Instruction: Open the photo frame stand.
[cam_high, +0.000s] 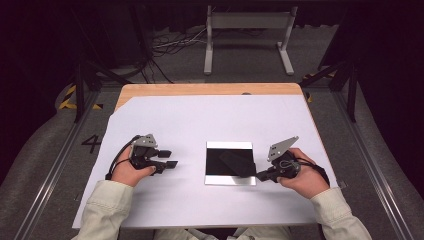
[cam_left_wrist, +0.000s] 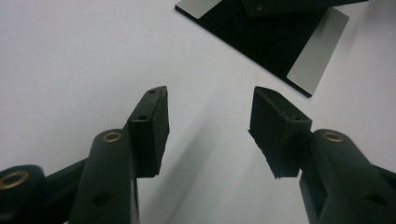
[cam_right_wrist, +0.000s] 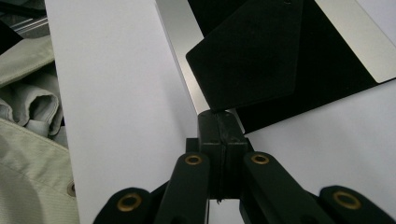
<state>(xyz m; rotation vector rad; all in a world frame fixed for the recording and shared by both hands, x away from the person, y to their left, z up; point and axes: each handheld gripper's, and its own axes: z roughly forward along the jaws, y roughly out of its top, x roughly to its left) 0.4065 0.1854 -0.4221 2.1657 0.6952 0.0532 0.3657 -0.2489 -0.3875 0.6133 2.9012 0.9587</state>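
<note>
1. The right gripper (cam_right_wrist: 219, 122) is closed on the corner of a thin black sheet (cam_right_wrist: 250, 51), its jaws pressed together.
2. The black sheet (cam_high: 237, 163) lies tilted over a black square plate (cam_high: 216, 161) with silver strips along two opposite edges.
3. The plate rests on white paper (cam_high: 180, 120) covering the desk (cam_high: 165, 89), between the two grippers.
4. The left gripper (cam_high: 171, 164) rests on the paper well apart from the plate, jaws spread and empty.
5. Both hands stay near the desk's front edge.

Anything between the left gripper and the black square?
Nothing: bare white sheet between the left gripper and the black square, seen in the high view.
</note>
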